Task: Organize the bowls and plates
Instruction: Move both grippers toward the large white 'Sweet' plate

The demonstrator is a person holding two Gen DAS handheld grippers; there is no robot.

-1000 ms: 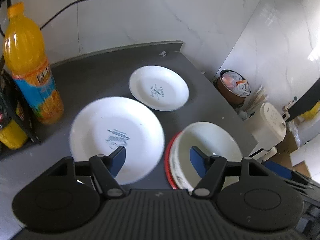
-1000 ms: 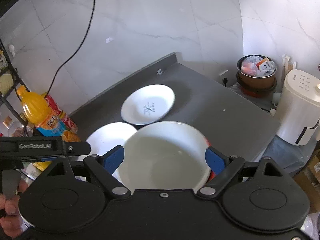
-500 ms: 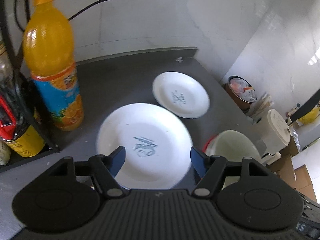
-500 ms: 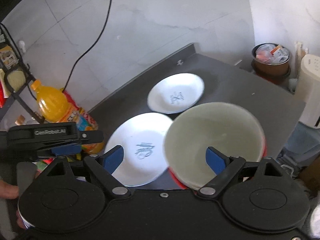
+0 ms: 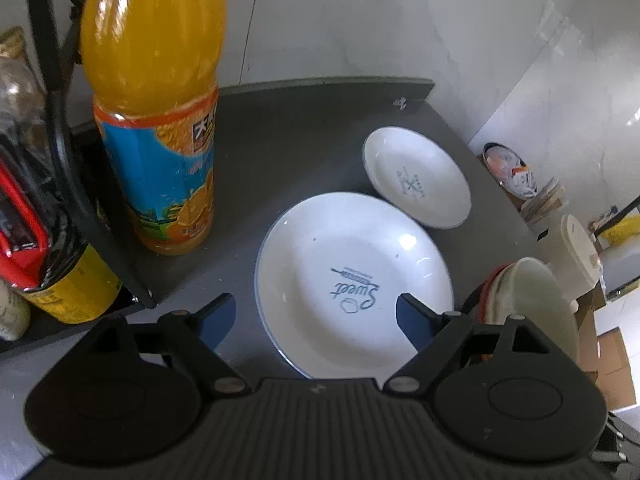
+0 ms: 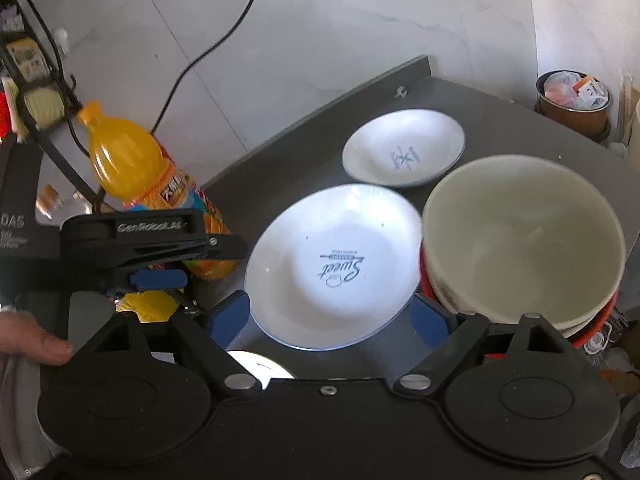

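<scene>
two claws hang above the dishes, both spread wide and both empty; the left claw (image 5: 316,322) sits low and close over the near rim of the large plate (image 5: 352,280), its blue fingertips (image 5: 214,320) straddling that rim without touching it, which reads as lining up for a pick; the right claw (image 6: 330,320) hovers higher, tipped down and forward, its pads either side of the same plate's near edge; a hand (image 6: 28,340) shows at the left border of the right view, gripping the handle of the left tool; the left claw itself appears there side-on, level with the desk (image 6: 480,108); just right of the large plate stands the bowl stack (image 6: 520,240), a cream bowl nested in others with a red rim showing beneath, already gathered, so my guess is the bowls are sorted and the plates are what remains; the large plate lies flat, face up, printed "sweet", near the middle of the desk; beyond it, its rim touching or slightly overlapping, lies the small plate (image 5: 416,178), also flat and face up; i judge that the small one wants to go onto the large one, or the reverse; to the left the orange juice bottle (image 5: 156,108) stands upright beside a black rack (image 5: 76,200), near enough to the plate that a wide swing could knock it; farthest off, a bin (image 6: 574,98) sits past the desk's edge.
</scene>
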